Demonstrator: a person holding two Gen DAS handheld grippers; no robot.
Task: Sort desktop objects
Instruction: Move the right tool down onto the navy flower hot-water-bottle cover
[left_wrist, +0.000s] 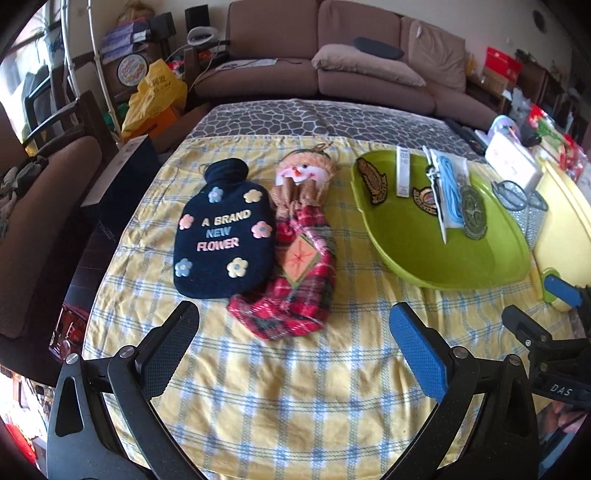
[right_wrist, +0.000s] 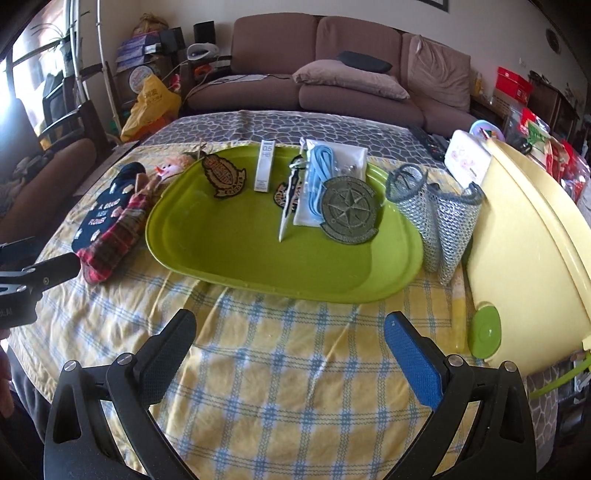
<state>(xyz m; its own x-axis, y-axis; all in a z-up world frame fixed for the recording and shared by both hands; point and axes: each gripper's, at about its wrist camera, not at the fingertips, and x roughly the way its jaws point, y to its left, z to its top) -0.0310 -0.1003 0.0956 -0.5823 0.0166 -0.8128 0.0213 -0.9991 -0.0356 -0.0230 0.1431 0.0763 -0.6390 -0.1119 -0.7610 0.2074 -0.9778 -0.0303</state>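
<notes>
Table (right_wrist: 332, 125) under yellow checked cloth (right_wrist: 280, 350)

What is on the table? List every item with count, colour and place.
hot-water bottle: 1, navy, left on cloth
snowman doll: 1, red plaid, beside bottle
tray: 1, green, centre
patches: 3, dark and olive, in tray
lead box: 1, white, in tray
cord packet: 1, blue cord, in tray
mesh cups: 2, silver, right of tray
bin: 1, pale yellow, far right
left gripper: fingers open, empty
right gripper: fingers open, empty
</notes>
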